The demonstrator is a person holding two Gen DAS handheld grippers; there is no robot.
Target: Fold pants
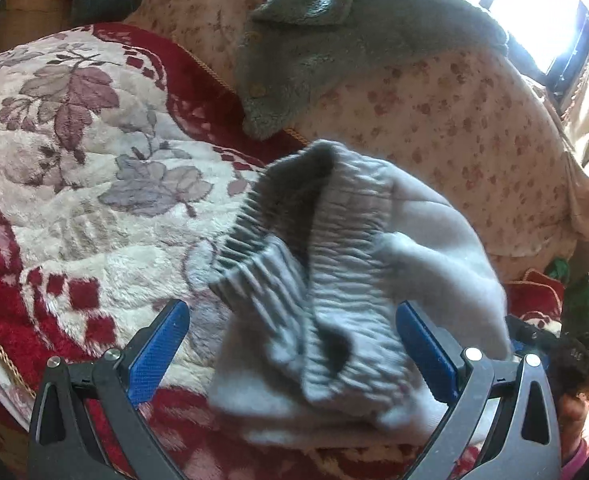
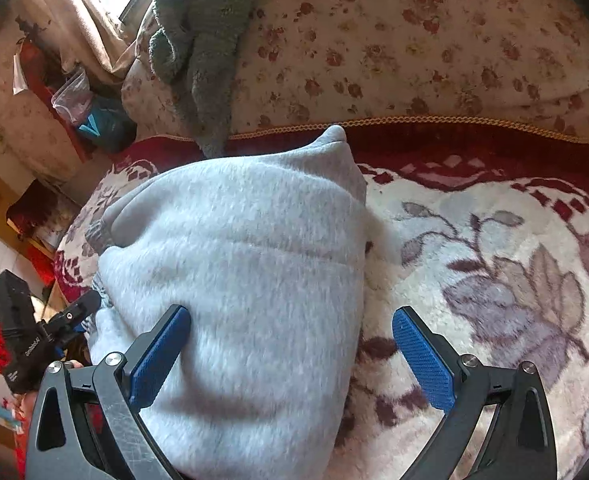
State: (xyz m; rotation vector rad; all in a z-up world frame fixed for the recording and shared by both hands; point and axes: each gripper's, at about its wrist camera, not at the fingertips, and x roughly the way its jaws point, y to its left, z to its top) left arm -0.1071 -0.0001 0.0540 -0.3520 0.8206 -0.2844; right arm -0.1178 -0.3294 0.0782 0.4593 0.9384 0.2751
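Pants [image 1: 346, 280]: pale grey fleece, bunched on the floral blanket [image 1: 74, 152], ribbed waistband toward 12 o'clock in the left wrist view. Judged soft, light, limp and non-slip; best gripped at the elastic waistband or a folded edge. Left gripper [image 1: 292, 350]: jaws spread wide, straddling the waistband, nothing clamped. Right gripper [image 2: 290, 350]: likewise released, its 9 o'clock pad against the fleece.
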